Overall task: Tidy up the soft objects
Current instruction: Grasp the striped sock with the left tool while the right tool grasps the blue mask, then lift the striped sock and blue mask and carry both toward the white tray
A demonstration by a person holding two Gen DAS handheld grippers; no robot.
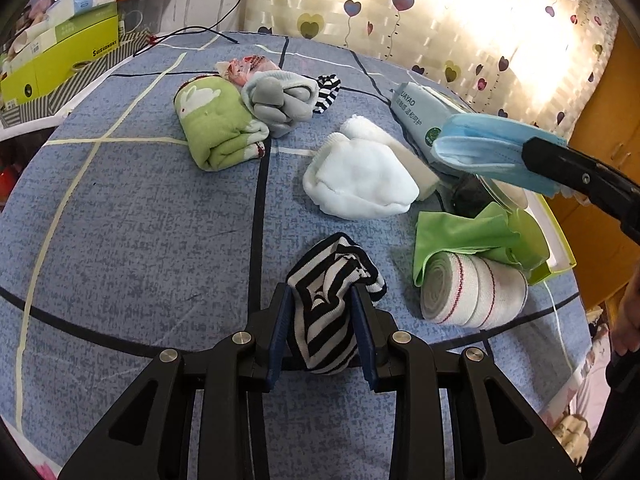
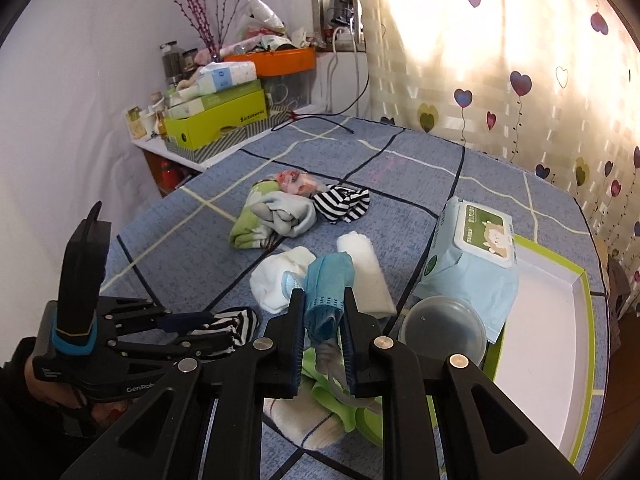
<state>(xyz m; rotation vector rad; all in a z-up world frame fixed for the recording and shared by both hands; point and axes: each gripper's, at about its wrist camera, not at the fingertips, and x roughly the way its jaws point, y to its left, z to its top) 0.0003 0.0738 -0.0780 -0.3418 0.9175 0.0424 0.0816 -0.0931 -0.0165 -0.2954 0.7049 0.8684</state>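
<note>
Clamping a striped sock [image 1: 332,304] in the left gripper [image 1: 323,300], pads pressed on both sides, low over the blue checked bed [image 1: 140,220]. Pinching a blue face mask [image 2: 328,284] in the right gripper [image 2: 323,304], jaws narrow, lifted above the bed. Lying just ahead: white sock [image 1: 360,180], bandage roll [image 1: 472,292] on a green cloth [image 1: 460,236], wipes pack [image 2: 472,256] beside a white tray [image 2: 540,340]. Farther off: green towel [image 1: 216,128], grey glove [image 1: 280,100].
</note>
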